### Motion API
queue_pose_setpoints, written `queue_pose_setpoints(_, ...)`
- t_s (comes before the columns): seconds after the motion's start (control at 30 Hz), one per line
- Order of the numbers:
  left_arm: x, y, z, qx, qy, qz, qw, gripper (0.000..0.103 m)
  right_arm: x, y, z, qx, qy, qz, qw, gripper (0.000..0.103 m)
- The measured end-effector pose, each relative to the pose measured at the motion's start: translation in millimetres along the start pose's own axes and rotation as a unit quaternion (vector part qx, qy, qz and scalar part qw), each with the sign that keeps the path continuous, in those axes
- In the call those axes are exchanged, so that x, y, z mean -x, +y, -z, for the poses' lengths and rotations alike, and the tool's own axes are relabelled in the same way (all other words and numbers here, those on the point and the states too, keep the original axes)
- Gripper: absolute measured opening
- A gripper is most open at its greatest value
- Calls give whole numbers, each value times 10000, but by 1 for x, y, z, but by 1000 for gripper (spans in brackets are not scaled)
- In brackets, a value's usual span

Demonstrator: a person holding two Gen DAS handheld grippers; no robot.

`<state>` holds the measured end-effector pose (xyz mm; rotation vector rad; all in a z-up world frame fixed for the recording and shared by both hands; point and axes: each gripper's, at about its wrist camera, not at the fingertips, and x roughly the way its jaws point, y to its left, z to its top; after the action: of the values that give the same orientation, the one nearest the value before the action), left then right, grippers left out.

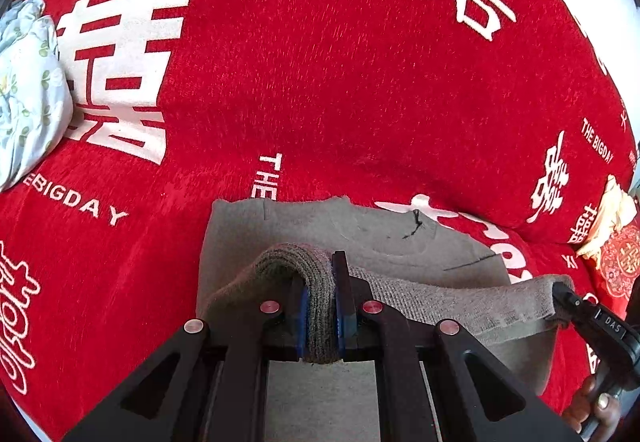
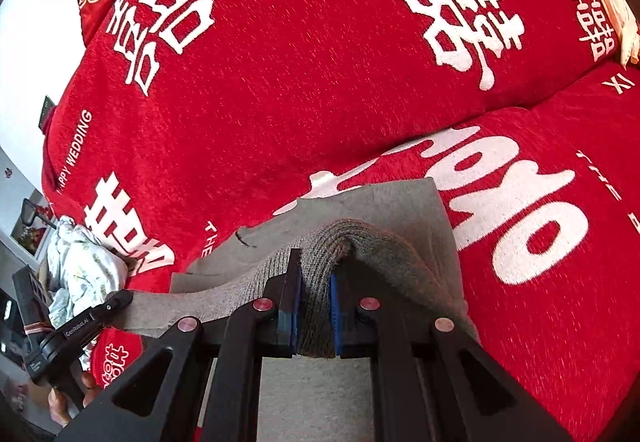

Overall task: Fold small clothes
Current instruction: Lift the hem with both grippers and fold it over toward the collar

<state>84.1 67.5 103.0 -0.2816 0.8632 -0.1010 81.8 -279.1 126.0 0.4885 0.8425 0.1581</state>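
A small grey knit garment [image 1: 376,238] lies on the red bedspread, its near ribbed hem lifted and stretched between both grippers. My left gripper [image 1: 320,274] is shut on the hem's left part; the ribbed band is bunched between its blue pads [image 1: 303,316]. My right gripper [image 2: 316,270] is shut on the hem's right part [image 2: 320,306]. The right gripper also shows in the left wrist view [image 1: 560,292], pinching the hem's far end. The left gripper shows in the right wrist view [image 2: 120,300] at the hem's left end. The rest of the garment [image 2: 360,205] lies flat beyond the hem.
The red bedspread [image 1: 320,81] with white characters covers the whole surface. A crumpled pale floral cloth [image 1: 28,89] lies at the far left, also in the right wrist view [image 2: 80,266]. A cream cloth [image 1: 608,217] and a red patterned cushion [image 1: 620,266] sit at the right.
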Motion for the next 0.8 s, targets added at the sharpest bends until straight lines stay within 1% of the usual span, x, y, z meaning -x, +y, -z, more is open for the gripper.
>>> queue_pose_setpoints(0.4,-31,-3,-10,-169,94,-252,9995,11,-33,0,-13,62,143,183,9997,13)
queue_pose_setpoints(0.8,-60,-10,-29,-240,190,-287,9991,11,-62,-11,-26,-101,225,343,9991,13)
